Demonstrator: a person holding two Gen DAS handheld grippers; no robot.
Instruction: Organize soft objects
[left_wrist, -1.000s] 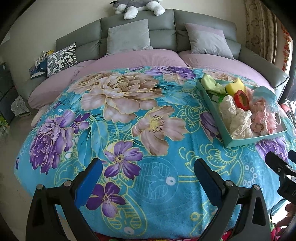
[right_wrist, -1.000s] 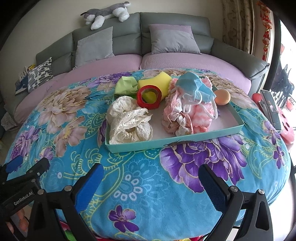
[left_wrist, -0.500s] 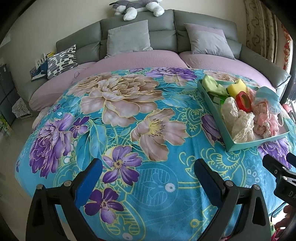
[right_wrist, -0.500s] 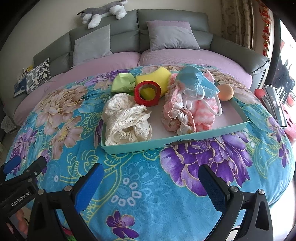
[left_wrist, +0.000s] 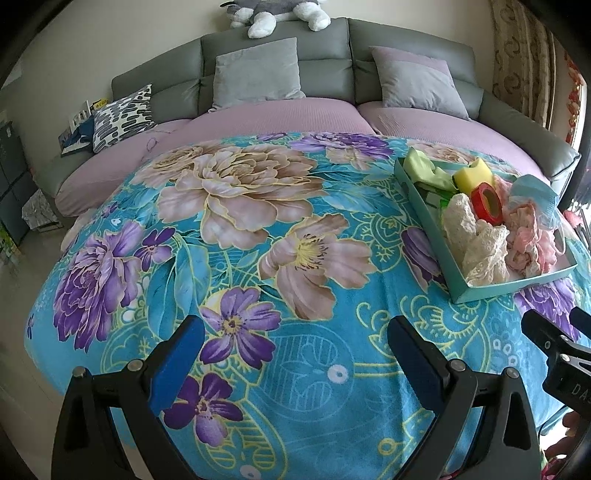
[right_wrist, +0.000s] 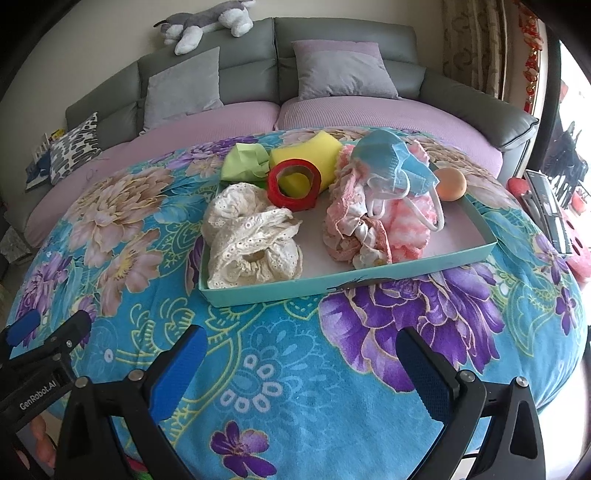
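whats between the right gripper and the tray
Only bare floral blanket; nothing sits between the open right gripper and the teal tray, as the right wrist view shows.

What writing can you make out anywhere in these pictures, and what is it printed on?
"GenRobot.AI": white letters on the black body of the left gripper, seen in the right wrist view.
"DA": the start of a word cut off by the picture edge, on the right gripper in the left wrist view.
Booklets on the sofa's left end: print too small to read.
Teal tray: a small dark mark on its front wall, unreadable.
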